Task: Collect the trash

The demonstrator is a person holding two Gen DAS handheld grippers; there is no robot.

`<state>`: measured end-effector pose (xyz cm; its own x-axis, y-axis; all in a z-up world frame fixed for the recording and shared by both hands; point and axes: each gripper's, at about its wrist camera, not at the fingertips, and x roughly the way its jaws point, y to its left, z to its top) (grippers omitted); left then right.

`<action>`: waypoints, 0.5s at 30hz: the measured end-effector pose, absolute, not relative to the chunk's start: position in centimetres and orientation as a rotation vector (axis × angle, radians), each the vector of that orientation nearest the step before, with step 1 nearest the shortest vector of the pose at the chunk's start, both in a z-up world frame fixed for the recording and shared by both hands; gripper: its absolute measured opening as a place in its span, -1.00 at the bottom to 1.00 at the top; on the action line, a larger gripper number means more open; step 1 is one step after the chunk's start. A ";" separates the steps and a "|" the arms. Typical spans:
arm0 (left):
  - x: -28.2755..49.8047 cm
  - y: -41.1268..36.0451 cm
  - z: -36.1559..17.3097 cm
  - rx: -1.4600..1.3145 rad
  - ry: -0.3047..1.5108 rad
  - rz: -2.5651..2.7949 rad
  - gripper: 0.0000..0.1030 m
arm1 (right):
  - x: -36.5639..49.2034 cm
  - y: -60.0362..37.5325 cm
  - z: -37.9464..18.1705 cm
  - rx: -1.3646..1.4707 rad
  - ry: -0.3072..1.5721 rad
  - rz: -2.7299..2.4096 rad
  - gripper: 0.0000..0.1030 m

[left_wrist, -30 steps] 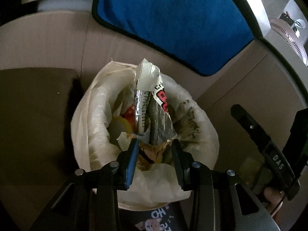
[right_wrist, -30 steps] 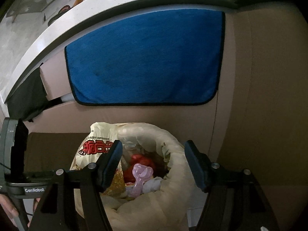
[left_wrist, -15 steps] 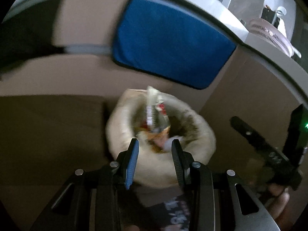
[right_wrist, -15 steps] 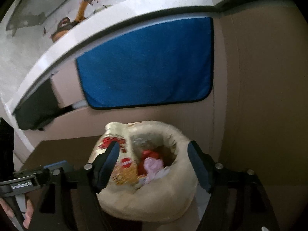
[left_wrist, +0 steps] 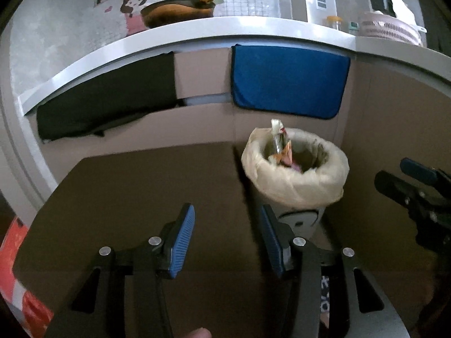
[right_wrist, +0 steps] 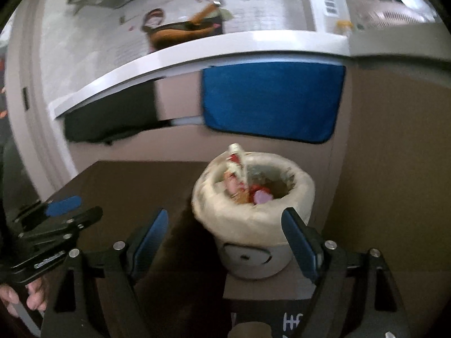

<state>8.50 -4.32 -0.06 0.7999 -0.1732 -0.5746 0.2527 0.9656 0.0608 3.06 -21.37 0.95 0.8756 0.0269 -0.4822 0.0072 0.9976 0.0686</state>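
Between the blue pads of our left claw (left_wrist: 227, 236) we see only dark brown surface (left_wrist: 135, 197); its jaws have just been opening and stand spread, nothing in them. Our right claw (right_wrist: 225, 239) has likewise just been opening wide and is empty, with the trash bin (right_wrist: 253, 217) beyond its fingertips. That bin wears a pale bag rolled over its rim and is stuffed with wrappers, one tall foil packet (left_wrist: 277, 138) sticking up above the rest. It stands near the blue cloth (left_wrist: 287, 84) hanging under the white counter. Blur smears the right view, so the wrappers' print is unreadable.
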 end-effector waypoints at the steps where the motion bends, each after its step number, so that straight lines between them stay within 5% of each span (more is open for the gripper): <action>1: 8.0 -3.8 0.0 0.123 0.605 -0.220 -0.05 | 2.5 -20.9 1.0 0.064 0.505 0.015 0.56; 15: 0.1 0.0 2.7 0.065 0.436 -0.042 -0.05 | -2.2 -15.0 0.4 -0.001 0.470 0.085 0.56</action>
<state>0.14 0.02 2.69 0.9056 -0.0269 -0.4233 0.0547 0.9971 0.0536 -2.17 -14.99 0.37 0.8879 0.0815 -0.4527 -0.0818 0.9965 0.0189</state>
